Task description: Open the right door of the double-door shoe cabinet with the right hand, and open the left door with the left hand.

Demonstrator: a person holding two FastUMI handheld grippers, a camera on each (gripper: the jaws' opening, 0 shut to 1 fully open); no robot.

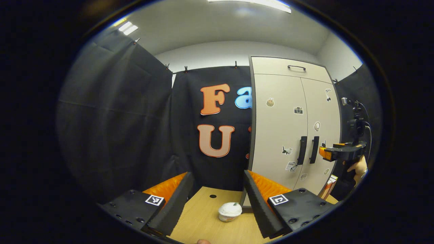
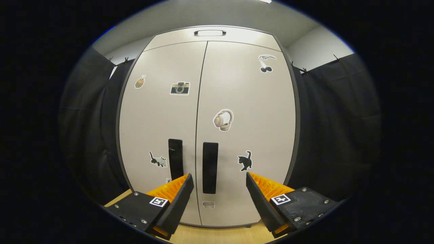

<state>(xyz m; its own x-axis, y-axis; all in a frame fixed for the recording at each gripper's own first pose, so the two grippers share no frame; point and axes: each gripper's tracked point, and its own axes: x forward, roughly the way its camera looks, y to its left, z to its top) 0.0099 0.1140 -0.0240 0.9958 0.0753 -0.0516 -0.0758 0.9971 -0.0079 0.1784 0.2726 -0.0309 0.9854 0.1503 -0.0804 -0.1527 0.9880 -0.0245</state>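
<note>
- Two doors shut, both handles untouched: first step judged in hand, the reach for the right door.
- Right gripper [image 2: 218, 189] spread wide, nothing between the fingers, aimed square at the shoe cabinet [image 2: 210, 101].
- Right door's handle [image 2: 210, 167] framed in the gap between the fingers in the right gripper view, a little left of centre, still apart from both.
- Left door's handle [image 2: 175, 158] just beside it across the seam, partly behind the left-hand finger [image 2: 178, 200] in that view.
- Next move, as a judgement: ease forward until the right handle sits between the fingers, close on it alone, then pull outward along the door's swing; risk of snagging the neighbouring handle, given how near the two stand.
- Left gripper [image 1: 217, 200] likewise wide open and empty, held over a wooden table [image 1: 203, 220], pointed past the cabinet toward the booth wall.
- Small white cup [image 1: 230, 211] on the table between those fingers, no part of the task.
- Cabinet off to the right in the left gripper view, well apart, with the other gripper near its handles.
- Left hand's turn judged to call for a swing right and an approach to the left handle.
</note>
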